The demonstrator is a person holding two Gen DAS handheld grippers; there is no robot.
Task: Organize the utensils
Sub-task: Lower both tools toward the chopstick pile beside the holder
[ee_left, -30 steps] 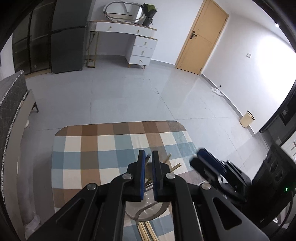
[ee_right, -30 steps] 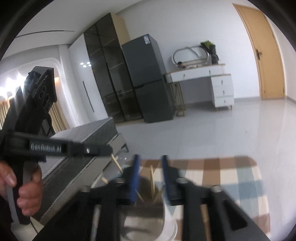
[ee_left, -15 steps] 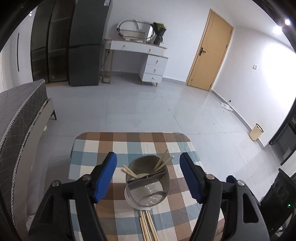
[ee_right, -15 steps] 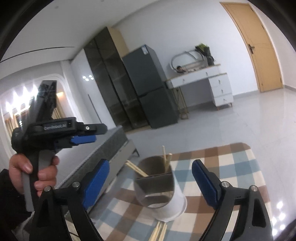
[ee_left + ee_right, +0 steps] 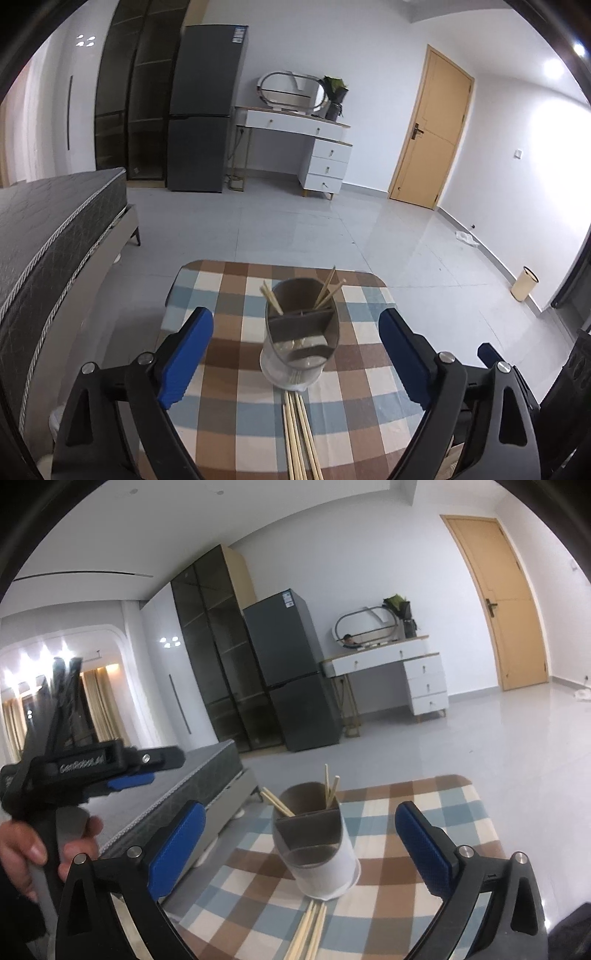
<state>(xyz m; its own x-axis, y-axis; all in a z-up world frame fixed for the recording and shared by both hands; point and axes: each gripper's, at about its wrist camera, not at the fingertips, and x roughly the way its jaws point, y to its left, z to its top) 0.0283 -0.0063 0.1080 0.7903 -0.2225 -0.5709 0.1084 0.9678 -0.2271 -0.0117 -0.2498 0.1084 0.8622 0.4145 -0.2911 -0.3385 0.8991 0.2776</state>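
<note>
Wooden chopsticks [image 5: 300, 435]: thin pale sticks flat on checked cloth [image 5: 236, 406], touching holder's base; more upright inside.
Holder [image 5: 300, 332]: round, grey, divided, mid-table.
Left gripper [image 5: 295, 350]: just opened wide, ribbed blue pads, nothing held.
Right gripper [image 5: 300, 843]: just opened wide, empty.

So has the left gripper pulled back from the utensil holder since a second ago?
Yes. The left gripper has backed off toward the table's near edge: the utensil holder now sits clear beyond its jaws, which have just been opening, nothing between them.
</note>
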